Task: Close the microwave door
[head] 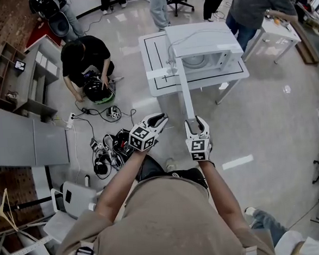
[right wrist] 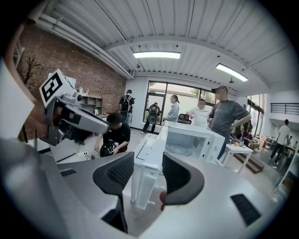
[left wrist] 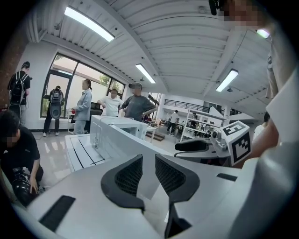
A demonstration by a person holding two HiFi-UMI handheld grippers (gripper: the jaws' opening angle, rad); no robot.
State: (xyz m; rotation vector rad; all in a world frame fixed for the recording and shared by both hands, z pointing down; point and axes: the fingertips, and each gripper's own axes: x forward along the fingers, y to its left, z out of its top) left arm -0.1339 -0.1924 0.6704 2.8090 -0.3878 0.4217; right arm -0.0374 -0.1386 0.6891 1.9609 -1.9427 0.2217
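The white microwave (head: 203, 50) stands on a white table (head: 155, 59) with its cavity and turntable showing (right wrist: 187, 145). Its door (head: 185, 89) is swung wide open and points straight back at me, seen edge-on as a long white strip. My right gripper (head: 195, 121) is at the door's free end. In the right gripper view the jaws (right wrist: 148, 161) stand apart with the door's edge (right wrist: 145, 179) between them, and the pads do not press on it. My left gripper (head: 158, 119) hangs left of the door, its jaws (left wrist: 149, 161) narrowly apart and empty.
A person in black (head: 86, 58) crouches on the floor left of the table, with cables and gear (head: 109, 147) strewn nearby. Grey shelving (head: 19, 74) lines the left wall. Several people stand behind the table, one at a second white table (head: 278, 31).
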